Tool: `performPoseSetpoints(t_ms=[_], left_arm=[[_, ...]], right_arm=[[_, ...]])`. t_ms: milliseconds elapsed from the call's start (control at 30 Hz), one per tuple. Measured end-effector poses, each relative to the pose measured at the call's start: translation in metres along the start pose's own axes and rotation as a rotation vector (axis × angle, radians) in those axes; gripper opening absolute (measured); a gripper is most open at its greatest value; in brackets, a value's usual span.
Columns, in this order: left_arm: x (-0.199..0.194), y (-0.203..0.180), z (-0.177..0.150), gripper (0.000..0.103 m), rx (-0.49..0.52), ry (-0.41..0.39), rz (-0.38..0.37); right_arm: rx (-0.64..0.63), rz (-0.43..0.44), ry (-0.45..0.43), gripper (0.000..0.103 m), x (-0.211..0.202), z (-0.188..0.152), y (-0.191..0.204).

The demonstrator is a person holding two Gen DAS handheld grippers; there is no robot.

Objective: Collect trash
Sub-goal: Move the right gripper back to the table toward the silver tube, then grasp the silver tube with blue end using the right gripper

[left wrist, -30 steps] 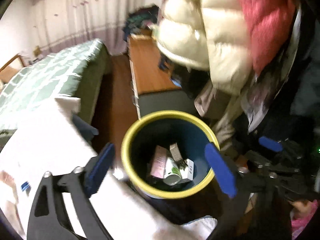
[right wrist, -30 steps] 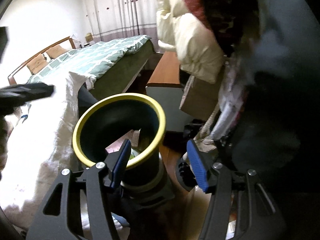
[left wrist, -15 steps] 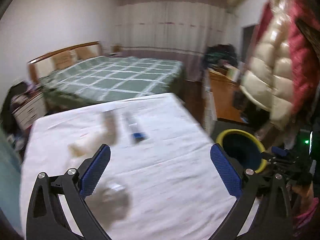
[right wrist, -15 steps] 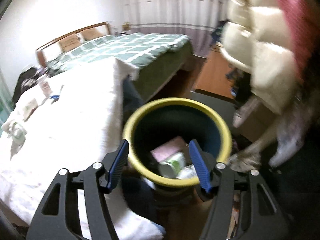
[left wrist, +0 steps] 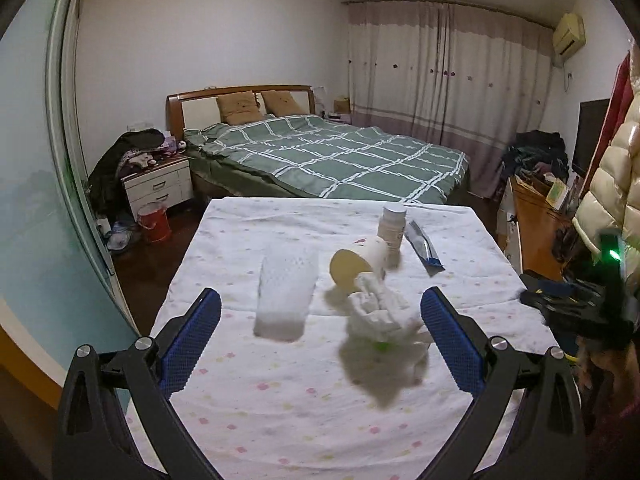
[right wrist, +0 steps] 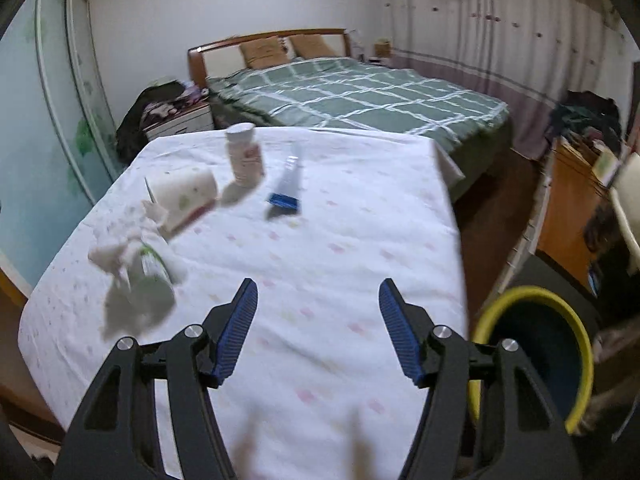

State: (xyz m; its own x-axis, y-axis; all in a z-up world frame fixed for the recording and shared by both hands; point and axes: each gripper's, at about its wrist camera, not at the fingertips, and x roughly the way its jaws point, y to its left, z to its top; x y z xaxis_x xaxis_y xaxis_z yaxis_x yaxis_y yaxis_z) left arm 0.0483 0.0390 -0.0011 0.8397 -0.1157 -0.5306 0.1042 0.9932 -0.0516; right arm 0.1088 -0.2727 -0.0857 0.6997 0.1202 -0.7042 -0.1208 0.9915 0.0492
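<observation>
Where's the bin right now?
The bin shows only in the right wrist view, at lower right, on the floor beside the table edge, just right of the open right gripper.

Home bedroom: double bed (left wrist: 328, 156) w/ green checked quilt & wooden headboard (left wrist: 240, 94), nightstand (left wrist: 158, 184) piled w/ clothes, long curtains (left wrist: 448, 76), wall AC unit (left wrist: 568, 34), puffer coats (left wrist: 612, 168) hanging at right.

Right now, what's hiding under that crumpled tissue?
A green-and-white can or bottle pokes out from under the tissue, lying on the white cloth. Most of it is covered and blurred, so I can't tell exactly what it is.
</observation>
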Motion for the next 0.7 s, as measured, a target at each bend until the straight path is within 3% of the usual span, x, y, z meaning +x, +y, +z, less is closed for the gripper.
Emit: performPoseSetpoints(t_ms=[200, 400, 700], left_arm=[[0.012, 0.001, -0.013, 0.098, -0.020, 0.040, -0.031], [0.028, 0.001, -0.022, 0.098, -0.025, 0.081, -0.054], [0.045, 0.014, -0.028, 0.098, -0.053, 0.122, -0.043]], right_arm=[[-0.016, 0.027, 0.047, 0.060, 0.059, 0.051, 0.026], [-0.002, 0.001, 0.107, 0.060, 0.129, 0.095, 0.031], [0.018, -0.030, 0.182, 0.048, 0.189, 0.120, 0.029]])
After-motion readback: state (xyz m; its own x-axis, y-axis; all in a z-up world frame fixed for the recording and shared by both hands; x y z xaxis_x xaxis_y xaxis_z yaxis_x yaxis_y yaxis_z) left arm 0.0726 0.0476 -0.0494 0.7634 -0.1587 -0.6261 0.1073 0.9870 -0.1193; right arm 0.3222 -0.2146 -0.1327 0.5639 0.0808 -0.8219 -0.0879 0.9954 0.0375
